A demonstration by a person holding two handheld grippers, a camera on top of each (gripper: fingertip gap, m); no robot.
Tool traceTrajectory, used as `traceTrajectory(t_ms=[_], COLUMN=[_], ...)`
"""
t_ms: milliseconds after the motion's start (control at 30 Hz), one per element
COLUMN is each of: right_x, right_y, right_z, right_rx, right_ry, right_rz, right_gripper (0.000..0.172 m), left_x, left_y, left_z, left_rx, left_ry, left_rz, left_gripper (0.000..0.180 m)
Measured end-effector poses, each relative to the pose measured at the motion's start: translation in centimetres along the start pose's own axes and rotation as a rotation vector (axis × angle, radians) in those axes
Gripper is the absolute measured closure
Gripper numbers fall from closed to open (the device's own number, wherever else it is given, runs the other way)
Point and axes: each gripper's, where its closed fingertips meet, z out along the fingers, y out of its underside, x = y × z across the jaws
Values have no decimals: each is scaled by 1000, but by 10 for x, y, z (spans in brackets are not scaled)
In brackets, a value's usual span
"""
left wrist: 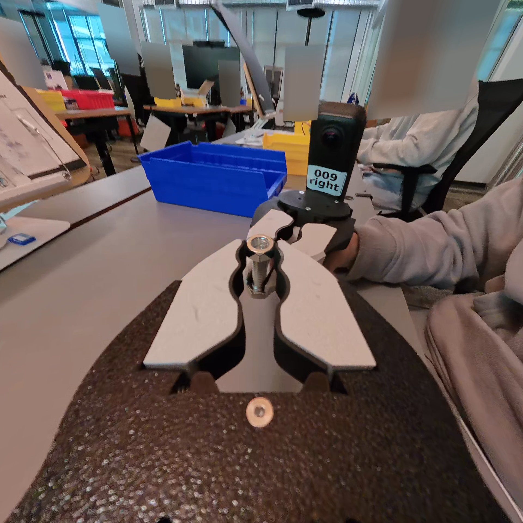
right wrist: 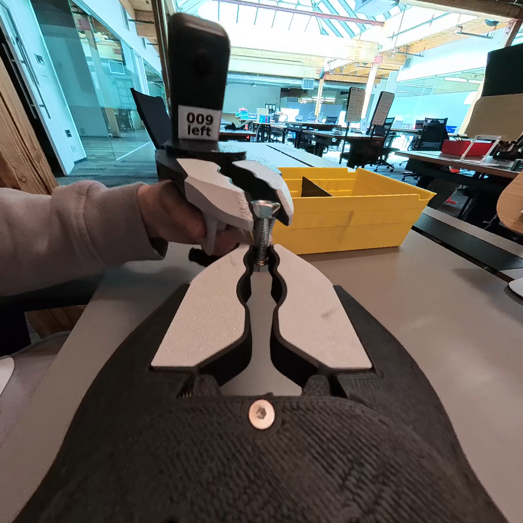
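A grey tabletop [left wrist: 113, 254] is seen beneath both tools, with a blue bin [left wrist: 215, 175] standing on it beyond the left tool and a yellow bin [right wrist: 353, 209] standing beyond the right tool; a black divider is set inside the yellow bin. Each tool is carried by a hand in a grey sleeve [left wrist: 424, 249]. An upright silver bolt [right wrist: 261, 235] is shared between the two tools above the tabletop. The left tool [left wrist: 259, 249] is clenched on the bolt's hex head [left wrist: 259, 245], the head being pinched between the fingertips at the top. The right tool [right wrist: 261, 259] is clenched lower down, its fingertips closed around the threaded shank just above a silver nut [right wrist: 260, 267] that is seated at the bolt's lower end. In the left wrist view the right tool's fingers [left wrist: 271, 223] are noted just behind the bolt head, approaching from the far side
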Motion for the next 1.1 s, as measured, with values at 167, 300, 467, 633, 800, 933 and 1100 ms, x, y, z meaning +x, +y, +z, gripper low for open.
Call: traceTrajectory(t_ms=[167,300,467,633,800,933,1100], right_x=[1,3,2,3,2,1,0], right_y=[2,9,13,13,12,9,7], right_z=[0,2,3,3,3,3,3], right_rx=[-17,-61,-84,-82,-72,-59,-40], right_ry=[11,32,26,24,20,13,3], right_rz=[-18,-35,-34,-23,-16,-12,12], right_gripper=[162,162,162,162,162,162,162], left_x=[-1,-5,-5,-6,-6,-6,-5], left_y=[4,12,17,17,16,18,9], left_z=[-1,-3,-5,-5,-5,-4,-3], left_rx=[-105,-209,-289,-275,-246,-249,-195], left_ry=[-16,-65,-87,-80,-68,-67,-72], left_rz=[-29,-6,7,-14,-19,-3,4], left_gripper=[163,163,163,163,163,159,151])
